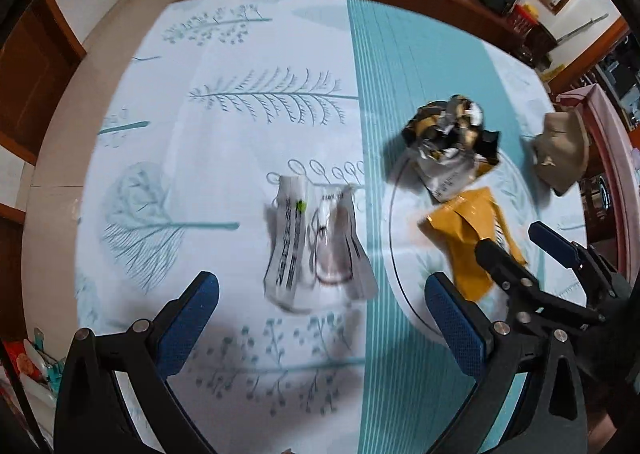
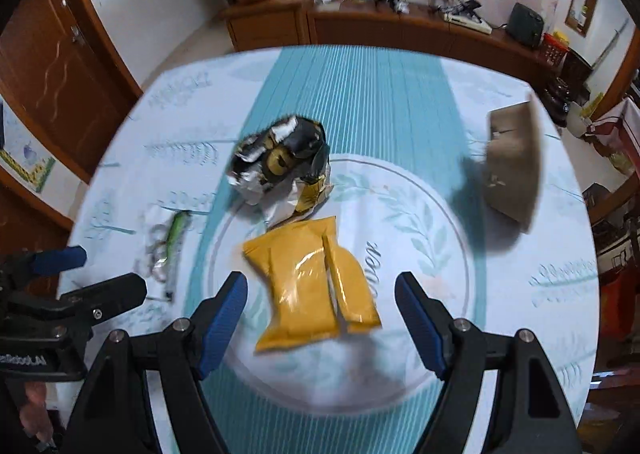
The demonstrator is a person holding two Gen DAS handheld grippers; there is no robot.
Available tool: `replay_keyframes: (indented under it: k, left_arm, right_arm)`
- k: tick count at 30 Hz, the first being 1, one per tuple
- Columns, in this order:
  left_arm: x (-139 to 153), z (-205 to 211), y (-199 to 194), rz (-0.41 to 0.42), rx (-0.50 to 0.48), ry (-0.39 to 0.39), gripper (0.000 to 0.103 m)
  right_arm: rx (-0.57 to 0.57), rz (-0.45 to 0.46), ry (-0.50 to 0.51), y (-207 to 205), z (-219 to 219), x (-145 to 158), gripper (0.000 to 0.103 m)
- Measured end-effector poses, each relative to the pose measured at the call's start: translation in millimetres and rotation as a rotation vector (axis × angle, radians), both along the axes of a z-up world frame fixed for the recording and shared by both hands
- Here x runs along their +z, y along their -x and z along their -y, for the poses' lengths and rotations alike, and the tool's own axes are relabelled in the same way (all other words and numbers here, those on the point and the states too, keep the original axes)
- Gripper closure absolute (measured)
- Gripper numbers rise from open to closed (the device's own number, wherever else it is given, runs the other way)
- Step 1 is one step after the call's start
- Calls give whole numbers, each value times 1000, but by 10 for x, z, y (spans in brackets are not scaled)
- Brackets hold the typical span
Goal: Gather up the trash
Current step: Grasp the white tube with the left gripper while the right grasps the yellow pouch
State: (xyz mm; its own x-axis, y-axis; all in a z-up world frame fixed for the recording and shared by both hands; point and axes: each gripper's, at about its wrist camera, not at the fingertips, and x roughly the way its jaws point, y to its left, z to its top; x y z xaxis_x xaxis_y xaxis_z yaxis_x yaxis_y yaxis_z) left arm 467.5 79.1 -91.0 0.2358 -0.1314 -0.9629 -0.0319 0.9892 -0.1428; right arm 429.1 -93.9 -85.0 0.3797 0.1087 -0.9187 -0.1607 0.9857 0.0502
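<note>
I note four pieces of trash on the counter (image 2: 520, 286), placed relative to the yellow packet (image 2: 316, 282). The crumpled foil wrapper (image 2: 280, 166) lies just beyond it, touching its far edge. The clear plastic wrapper (image 1: 316, 242) lies to its left, apart. The brown paper bag (image 2: 512, 166) sits well off to its right (near the counter's edge). My right tongs (image 2: 320, 318) hang over the yellow packet, jaws apart, gripping nothing. My left tongs (image 1: 320, 318) hang gaping and empty above the clear plastic wrapper.
</note>
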Motion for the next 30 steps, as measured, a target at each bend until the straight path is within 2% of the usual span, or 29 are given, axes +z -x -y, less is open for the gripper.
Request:
replay_keyframes:
  k: [7, 9, 10, 12, 14, 16, 18, 19, 21, 22, 25, 30]
  left_arm:
    - [-251, 53, -148, -30, -4, -50, 1]
    - [-304, 34, -167, -38, 8, -58, 2]
    - [-328, 20, -172, -46, 19, -59, 4]
    - [-359, -11, -177, -56, 34, -51, 19]
    - [-369, -9, -171, -51, 36, -62, 24]
    - [-375, -14, -169, -43, 31, -86, 33]
    - [-352, -18, -151, -30, 24, -115, 56]
    - [-345, -13, -144, -22, 16, -129, 63]
    - [-341, -13, -134, -23, 2, -127, 88]
    - [-343, -17, -123, -29, -5, -120, 93]
    - [-303, -6, -47, -44, -16, -92, 95]
    - [-80, 10, 290, -9, -39, -62, 96]
  right_arm:
    - [-2, -67, 21, -168, -11, -311, 27]
    - [8, -57, 38, -144, -28, -320, 31]
    - [14, -50, 60, -128, -43, -317, 37]
    - [17, -39, 82, -97, -58, -303, 48]
    - [8, -38, 79, -93, -42, -289, 66]
    - [-6, -44, 63, -85, -19, -274, 73]
    - [-20, -47, 44, -68, 2, -268, 78]
    - [-22, -47, 35, -48, 7, -265, 79]
    - [-30, -49, 16, -9, 16, -261, 82]
    - [-37, -52, -1, 20, 28, -258, 84]
    - [-62, -50, -44, 116, 65, -220, 86]
    - [-105, -40, -130, 378, 181, -50, 87]
